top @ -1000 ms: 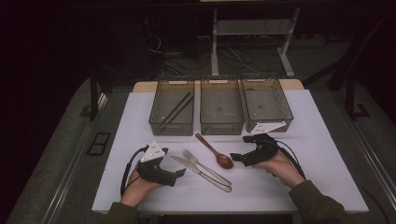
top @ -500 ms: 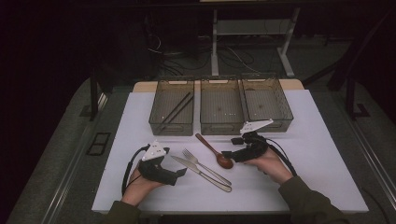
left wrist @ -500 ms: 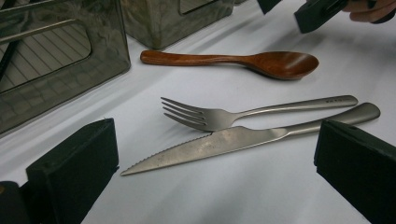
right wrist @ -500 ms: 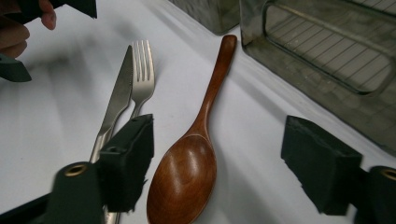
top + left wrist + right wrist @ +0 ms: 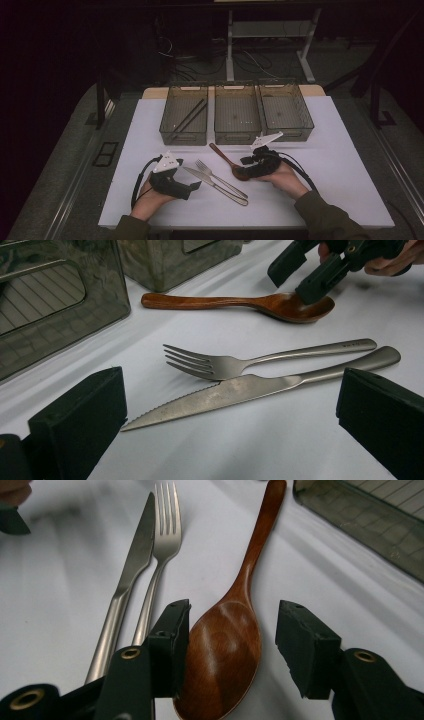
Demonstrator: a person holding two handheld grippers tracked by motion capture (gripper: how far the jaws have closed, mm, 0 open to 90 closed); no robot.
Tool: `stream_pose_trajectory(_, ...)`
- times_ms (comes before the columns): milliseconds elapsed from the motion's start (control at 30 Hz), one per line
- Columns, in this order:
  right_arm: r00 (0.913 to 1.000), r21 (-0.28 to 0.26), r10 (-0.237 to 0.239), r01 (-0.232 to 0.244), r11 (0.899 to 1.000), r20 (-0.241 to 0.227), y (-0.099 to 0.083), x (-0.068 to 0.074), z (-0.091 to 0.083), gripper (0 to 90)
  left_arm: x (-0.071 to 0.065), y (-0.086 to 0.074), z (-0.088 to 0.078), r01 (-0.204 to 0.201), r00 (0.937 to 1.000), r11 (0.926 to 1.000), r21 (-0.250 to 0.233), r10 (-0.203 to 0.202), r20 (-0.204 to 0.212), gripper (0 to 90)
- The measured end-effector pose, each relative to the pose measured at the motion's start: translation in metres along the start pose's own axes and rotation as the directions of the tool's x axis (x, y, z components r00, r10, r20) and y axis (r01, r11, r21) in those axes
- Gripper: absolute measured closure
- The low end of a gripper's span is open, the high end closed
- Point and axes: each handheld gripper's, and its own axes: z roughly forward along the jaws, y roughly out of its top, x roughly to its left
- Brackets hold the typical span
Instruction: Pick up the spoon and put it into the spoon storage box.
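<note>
On the white counter (image 5: 340, 165), nearest you, your left gripper (image 5: 192, 186) rests with fingers apart, holding nothing. Beyond it lie the steel knife (image 5: 260, 388) and fork (image 5: 240, 363). Your right gripper (image 5: 232, 650) straddles the bowl of the brown wooden spoon (image 5: 227, 645); its fingers have been closing, one touching, not yet clamped. Centre on the bowl, squeeze evenly, then lift level toward the clear trays (image 5: 237, 112).

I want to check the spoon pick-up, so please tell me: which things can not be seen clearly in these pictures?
- Spoon: the bowl's near end is cut off by the bottom edge of the right gripper view.
- Right gripper: its jaws have just been closing around the bowl; whether both pads touch it is unclear.
- Chopsticks in the left bin: too small and dark in the high view.
</note>
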Motion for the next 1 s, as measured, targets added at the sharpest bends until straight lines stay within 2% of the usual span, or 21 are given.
stream_pose_trajectory(433,0.9993,0.037,-0.037,0.036,0.999,0.008,-0.003,0.004,0.007,47.6,-0.001,-0.001,0.001,-0.007,0.9999,0.9999,0.008,0.007,0.013,0.0)
stream_pose_trajectory(667,0.9965,0.049,-0.077,0.075,0.996,0.034,-0.004,0.01,0.008,48.3,-0.001,-0.001,0.001,-0.007,0.9999,0.9999,0.01,0.007,0.013,0.0)
stream_pose_trajectory(867,0.9935,0.056,-0.104,0.101,0.993,0.046,-0.004,0.014,0.009,53.9,-0.001,-0.001,0.001,-0.006,0.9999,0.9999,0.012,0.006,0.015,0.0)
stream_pose_trajectory(1000,0.994,0.058,-0.1,0.098,0.994,0.044,-0.004,0.015,0.009,59.6,-0.001,-0.001,0.0,-0.008,0.9999,0.9999,0.011,0.008,0.015,0.0)
